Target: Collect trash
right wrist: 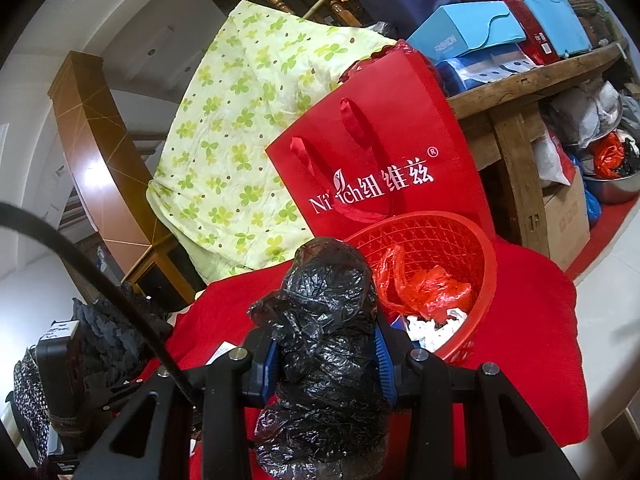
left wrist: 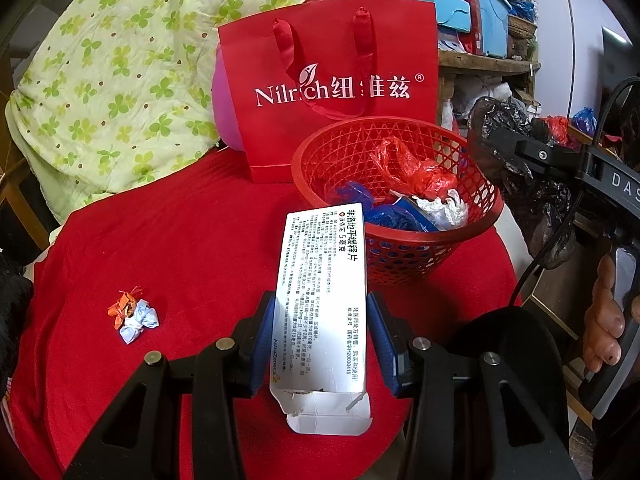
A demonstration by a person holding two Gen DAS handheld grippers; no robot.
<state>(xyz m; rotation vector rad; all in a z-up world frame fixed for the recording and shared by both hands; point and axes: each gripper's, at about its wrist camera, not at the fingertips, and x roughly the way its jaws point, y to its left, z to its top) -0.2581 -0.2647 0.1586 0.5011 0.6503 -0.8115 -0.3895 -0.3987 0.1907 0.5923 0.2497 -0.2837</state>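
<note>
My left gripper (left wrist: pixel 322 340) is shut on a white medicine box (left wrist: pixel 322 296), held above the red cloth just short of the red basket (left wrist: pixel 472 232). The basket holds red, blue and white trash. My right gripper (right wrist: pixel 326 354) is shut on a crumpled black plastic bag (right wrist: pixel 328 320), left of the basket (right wrist: pixel 480 280); the bag and that gripper also show in the left wrist view (left wrist: pixel 516 148). Small crumpled wrappers (left wrist: pixel 134 316) lie on the cloth at the left.
A red Nilrich paper bag (left wrist: pixel 332 96) stands right behind the basket. A green flowered quilt (left wrist: pixel 100 72) is piled at the back left. A wooden shelf (right wrist: pixel 520 92) with boxes stands at the right. The red cloth (left wrist: pixel 180 240) covers the round table.
</note>
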